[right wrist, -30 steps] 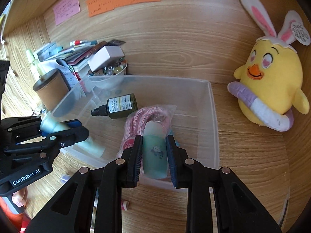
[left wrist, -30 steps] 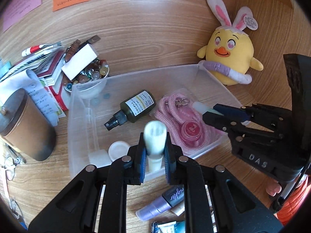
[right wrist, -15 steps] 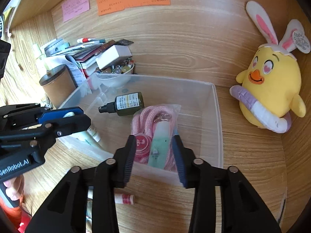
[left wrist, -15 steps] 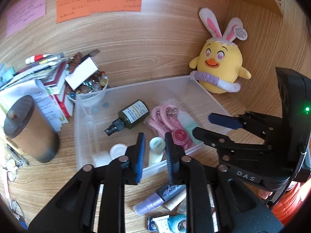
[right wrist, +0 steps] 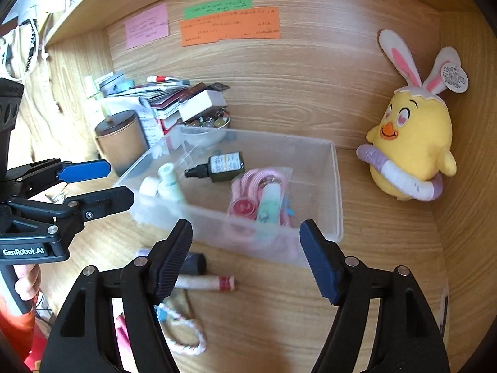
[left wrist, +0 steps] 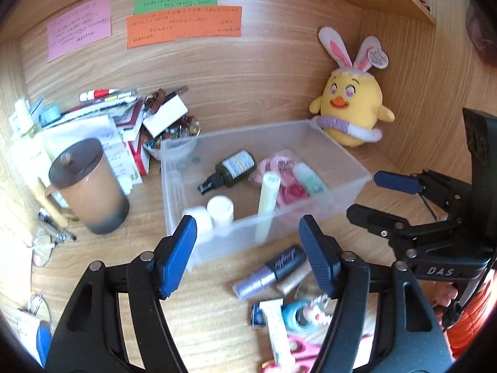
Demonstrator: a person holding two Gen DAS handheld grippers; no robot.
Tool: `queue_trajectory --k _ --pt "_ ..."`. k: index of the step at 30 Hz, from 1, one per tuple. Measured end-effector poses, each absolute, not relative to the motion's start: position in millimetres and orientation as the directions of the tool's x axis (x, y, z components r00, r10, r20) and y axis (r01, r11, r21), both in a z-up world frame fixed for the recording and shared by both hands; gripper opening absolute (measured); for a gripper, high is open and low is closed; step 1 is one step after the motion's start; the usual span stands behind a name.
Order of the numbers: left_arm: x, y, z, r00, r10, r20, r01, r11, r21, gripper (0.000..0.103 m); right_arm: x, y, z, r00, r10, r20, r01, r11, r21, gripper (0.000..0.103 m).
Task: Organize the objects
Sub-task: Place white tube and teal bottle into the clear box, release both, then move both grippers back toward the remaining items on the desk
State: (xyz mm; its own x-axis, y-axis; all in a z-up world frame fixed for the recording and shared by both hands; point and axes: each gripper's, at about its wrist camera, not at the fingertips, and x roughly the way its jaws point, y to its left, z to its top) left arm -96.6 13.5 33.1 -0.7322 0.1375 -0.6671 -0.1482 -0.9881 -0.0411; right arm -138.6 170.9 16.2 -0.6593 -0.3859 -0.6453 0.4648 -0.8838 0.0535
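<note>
A clear plastic bin [left wrist: 357,168] [right wrist: 337,186] sits on the wooden desk. In it lie a dark green spray bottle [left wrist: 233,169] [right wrist: 223,164], a pink cord bundle [left wrist: 279,168] [right wrist: 257,183], a mint tube [left wrist: 310,180] [right wrist: 270,202], a pale tube [left wrist: 267,199] [right wrist: 170,183] and white round jars [left wrist: 220,208]. My left gripper [left wrist: 248,248] is open and empty, in front of the bin. My right gripper [right wrist: 245,255] is open and empty, also in front of the bin. Loose cosmetics [left wrist: 273,270] [right wrist: 202,283] lie on the desk near the front.
A yellow plush chick [left wrist: 351,108] [right wrist: 410,152] stands at the back right. A brown lidded canister [left wrist: 87,186] [right wrist: 119,140], a bowl of beads [left wrist: 174,133] and stacked books [right wrist: 167,102] crowd the left. Paper notes [left wrist: 183,25] hang on the back wall.
Both grippers let go of their tubes, opened wide and pulled back from the bin. The pale tube and the mint tube now rest inside it.
</note>
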Motion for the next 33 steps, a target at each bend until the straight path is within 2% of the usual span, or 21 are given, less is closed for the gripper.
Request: queue_trajectory --k 4,9,14,19,26,28,30,31,33 --pt "-81 11 21 -0.719 0.132 -0.683 -0.141 -0.989 -0.042 0.081 -124 173 6 -0.633 -0.403 -0.661 0.483 -0.873 0.070 0.070" --pt "-65 10 0 -0.687 0.120 -0.716 -0.134 -0.990 -0.037 0.081 -109 171 -14 -0.582 -0.420 -0.697 0.506 -0.857 0.095 0.070" --pt "-55 8 -22 -0.630 0.156 -0.761 -0.142 -0.986 -0.085 0.082 -97 162 -39 -0.504 -0.436 -0.745 0.552 -0.826 0.109 0.071" --pt "-46 8 -38 -0.595 0.167 -0.786 -0.135 -0.985 -0.107 0.081 -89 153 -60 -0.437 -0.437 -0.786 0.588 -0.800 0.117 0.075" --pt "-42 8 -50 -0.570 0.203 -0.796 -0.133 -0.979 -0.154 0.081 -89 146 -69 -0.426 -0.433 -0.794 0.596 -0.795 0.113 0.075" --pt "-42 9 -53 -0.567 0.209 -0.797 -0.133 -0.978 -0.162 0.081 -88 143 -69 -0.437 -0.427 -0.791 0.600 -0.794 0.097 0.068" --pt "-42 10 -54 -0.569 0.214 -0.794 -0.134 -0.977 -0.167 0.080 -86 142 -70 -0.444 -0.425 -0.788 0.607 -0.790 0.084 0.057" --pt "-42 10 -55 -0.568 0.222 -0.792 -0.139 -0.975 -0.173 0.075 -86 142 -69 -0.446 -0.426 -0.787 0.608 -0.789 0.082 0.054" --pt "-42 10 -57 -0.567 0.228 -0.792 -0.140 -0.974 -0.181 0.065 -86 142 -68 -0.451 -0.424 -0.785 0.606 -0.791 0.080 0.039"
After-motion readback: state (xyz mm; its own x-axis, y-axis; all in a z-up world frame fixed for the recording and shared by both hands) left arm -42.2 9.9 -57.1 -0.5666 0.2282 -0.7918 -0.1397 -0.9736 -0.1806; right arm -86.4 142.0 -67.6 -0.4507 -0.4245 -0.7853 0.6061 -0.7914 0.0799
